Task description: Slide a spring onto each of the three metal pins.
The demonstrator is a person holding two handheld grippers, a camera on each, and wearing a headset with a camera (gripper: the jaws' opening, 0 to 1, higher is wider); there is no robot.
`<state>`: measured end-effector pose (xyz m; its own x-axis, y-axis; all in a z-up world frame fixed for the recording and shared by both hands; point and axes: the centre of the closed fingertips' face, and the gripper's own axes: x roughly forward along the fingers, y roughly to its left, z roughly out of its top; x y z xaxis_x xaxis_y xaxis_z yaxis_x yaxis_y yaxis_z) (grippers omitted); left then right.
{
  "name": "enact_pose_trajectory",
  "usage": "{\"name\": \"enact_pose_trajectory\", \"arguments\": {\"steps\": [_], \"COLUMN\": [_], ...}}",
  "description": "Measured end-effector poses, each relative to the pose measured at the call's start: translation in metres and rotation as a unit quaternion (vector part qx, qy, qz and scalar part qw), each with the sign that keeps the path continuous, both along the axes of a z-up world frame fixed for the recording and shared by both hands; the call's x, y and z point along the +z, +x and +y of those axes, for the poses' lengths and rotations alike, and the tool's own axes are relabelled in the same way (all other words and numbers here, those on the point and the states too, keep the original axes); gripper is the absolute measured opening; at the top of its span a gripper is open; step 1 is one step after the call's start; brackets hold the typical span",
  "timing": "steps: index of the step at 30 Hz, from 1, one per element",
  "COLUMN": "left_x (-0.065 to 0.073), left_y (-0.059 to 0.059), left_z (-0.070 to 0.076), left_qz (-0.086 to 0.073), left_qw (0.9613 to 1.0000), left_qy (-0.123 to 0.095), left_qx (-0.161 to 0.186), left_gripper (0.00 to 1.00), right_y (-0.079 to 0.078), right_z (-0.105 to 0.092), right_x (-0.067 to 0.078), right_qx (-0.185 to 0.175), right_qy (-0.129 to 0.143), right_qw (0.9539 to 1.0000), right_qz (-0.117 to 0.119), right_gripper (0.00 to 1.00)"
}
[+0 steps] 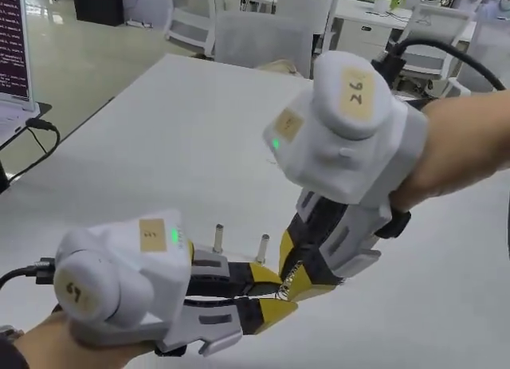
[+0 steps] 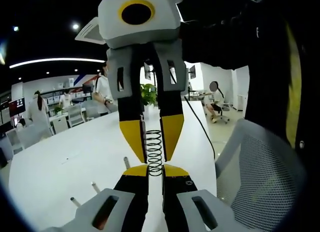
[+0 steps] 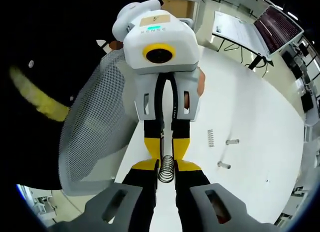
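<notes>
White table [image 1: 159, 130] | left tool [image 2: 155, 168] and right tool [image 3: 166, 166] both pinch one spring [image 1: 291, 280] | release one tool, square it over a pin [image 1: 217, 237], lower straight

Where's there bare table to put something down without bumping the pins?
Free: the wide white table beyond the pins, up to the far edge by the chairs; also the stretch right of the right gripper. Crowded: where it meets the left gripper around the spring and pins, plus the left edge with laptop and cable.
</notes>
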<state>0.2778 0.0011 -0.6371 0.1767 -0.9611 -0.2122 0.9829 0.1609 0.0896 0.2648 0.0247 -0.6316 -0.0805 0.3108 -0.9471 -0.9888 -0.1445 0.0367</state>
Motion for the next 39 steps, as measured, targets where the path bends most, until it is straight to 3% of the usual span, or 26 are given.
{"name": "enact_pose_trajectory", "arguments": {"steps": [3, 10, 18, 26, 30, 32, 39], "left_x": [0.000, 0.006, 0.008, 0.006, 0.000, 0.001, 0.000], "left_y": [0.001, 0.005, 0.006, 0.008, 0.011, 0.011, 0.014], "left_z": [0.000, 0.003, 0.001, 0.001, 0.003, 0.005, 0.010], "left_qz": [0.000, 0.022, 0.031, 0.028, 0.038, 0.037, 0.044], "left_qw": [1.0000, 0.9994, 0.9987, 0.9990, 0.9988, 0.9989, 0.9984], "left_qy": [-0.002, -0.026, -0.038, -0.031, -0.017, -0.019, -0.015], "left_qx": [0.000, 0.009, 0.011, 0.014, 0.025, 0.022, 0.030], "left_gripper": [0.01, 0.01, 0.02, 0.03, 0.12, 0.10, 0.19], "right_y": [0.004, 0.006, 0.011, 0.013, 0.013, 0.014, 0.017], "right_z": [0.000, -0.001, 0.002, 0.002, 0.002, 0.002, 0.003], "right_x": [0.002, 0.001, 0.003, 0.000, -0.001, -0.002, -0.003], "right_qx": [-0.006, -0.018, -0.021, -0.019, -0.017, -0.016, -0.017], "right_qy": [0.006, 0.014, 0.014, 0.000, -0.003, -0.004, -0.003], "right_qw": [1.0000, 0.9997, 0.9996, 0.9998, 0.9999, 0.9999, 0.9998], "right_qz": [-0.005, -0.008, -0.009, -0.004, 0.001, -0.001, -0.006], "right_gripper": [0.12, 0.11, 0.09, 0.08, 0.08, 0.08, 0.08]}}
